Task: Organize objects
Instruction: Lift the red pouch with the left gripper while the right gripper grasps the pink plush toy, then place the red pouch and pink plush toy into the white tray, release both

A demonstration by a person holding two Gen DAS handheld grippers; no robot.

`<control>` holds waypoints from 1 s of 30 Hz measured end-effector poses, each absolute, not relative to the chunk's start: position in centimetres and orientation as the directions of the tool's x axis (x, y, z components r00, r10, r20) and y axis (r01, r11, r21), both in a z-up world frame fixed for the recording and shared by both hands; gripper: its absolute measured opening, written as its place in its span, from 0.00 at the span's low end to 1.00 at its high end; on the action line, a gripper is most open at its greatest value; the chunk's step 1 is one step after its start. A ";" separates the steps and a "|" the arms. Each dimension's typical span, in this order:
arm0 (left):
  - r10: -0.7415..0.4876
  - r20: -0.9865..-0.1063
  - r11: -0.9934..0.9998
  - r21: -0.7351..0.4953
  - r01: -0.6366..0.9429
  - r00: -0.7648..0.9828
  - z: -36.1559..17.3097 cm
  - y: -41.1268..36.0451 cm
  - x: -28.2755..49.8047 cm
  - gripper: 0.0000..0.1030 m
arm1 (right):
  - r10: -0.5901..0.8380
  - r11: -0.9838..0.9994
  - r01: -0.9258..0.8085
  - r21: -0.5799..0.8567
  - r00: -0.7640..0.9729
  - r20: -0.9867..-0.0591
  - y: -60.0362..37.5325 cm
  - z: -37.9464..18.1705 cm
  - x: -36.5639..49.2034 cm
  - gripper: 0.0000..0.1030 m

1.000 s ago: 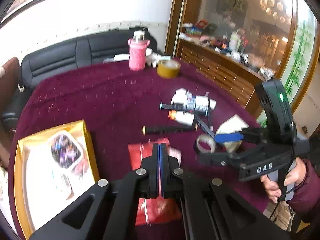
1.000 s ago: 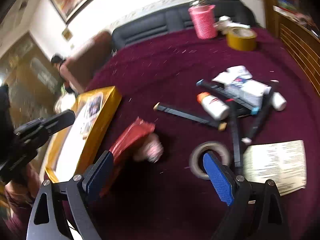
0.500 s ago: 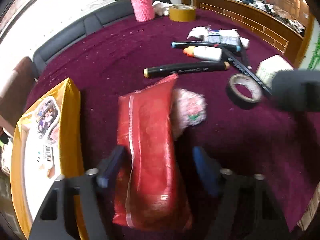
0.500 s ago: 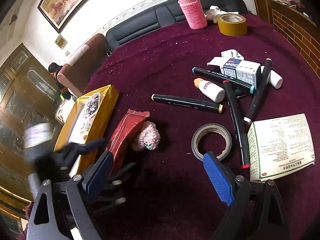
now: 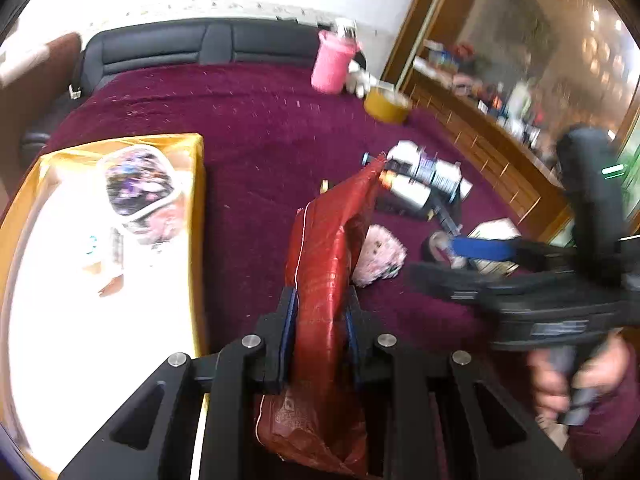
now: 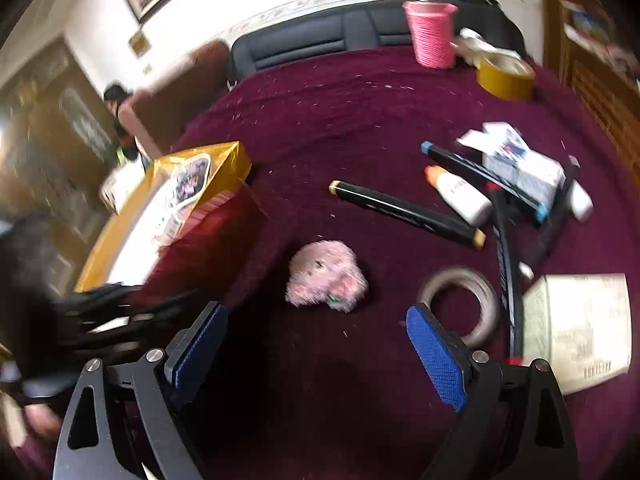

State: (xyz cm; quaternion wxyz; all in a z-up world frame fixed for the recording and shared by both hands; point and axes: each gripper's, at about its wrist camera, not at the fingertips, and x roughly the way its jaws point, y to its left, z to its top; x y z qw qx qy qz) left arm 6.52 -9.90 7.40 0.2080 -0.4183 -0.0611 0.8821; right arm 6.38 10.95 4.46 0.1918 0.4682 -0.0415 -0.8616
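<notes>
- On the maroon counter: left gripper jaws clamped on red packet, packet tilted up off the cloth, beside gold box.
- Right gripper jaws wide apart, holding nothing, above pink fluffy toy.
- Grey tape ring just beside its right finger.
- Black marker, white bottle and paper leaflet nearby.

the left gripper clamps the bag above the cloth, with the box to its left and the pompom just to its right. the right gripper hangs wide apart near the pompom; the tape ring lies just beside its right finger. behind them lies a marker, then a bottle among more pens. a leaflet lies right of the ring. far back stand a cup and a tape roll.
</notes>
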 end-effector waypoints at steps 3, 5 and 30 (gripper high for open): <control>0.437 -0.673 -0.899 -0.319 -0.299 -0.597 9.0 -12.0 7.8 0.20 | -0.305 -0.938 0.307 0.163 -0.499 -0.812 8.5 3.7 5.0 0.92; 0.442 -0.661 -0.897 -0.338 -0.286 -0.607 9.6 -13.2 8.2 0.20 | -0.249 -0.946 0.308 0.099 -0.496 -0.832 7.1 2.6 3.8 0.92; 0.340 -0.571 -0.922 -0.358 -0.146 -0.747 14.0 -25.0 9.7 0.03 | -0.407 -0.891 0.407 0.204 -0.513 -0.755 2.3 8.2 5.4 0.43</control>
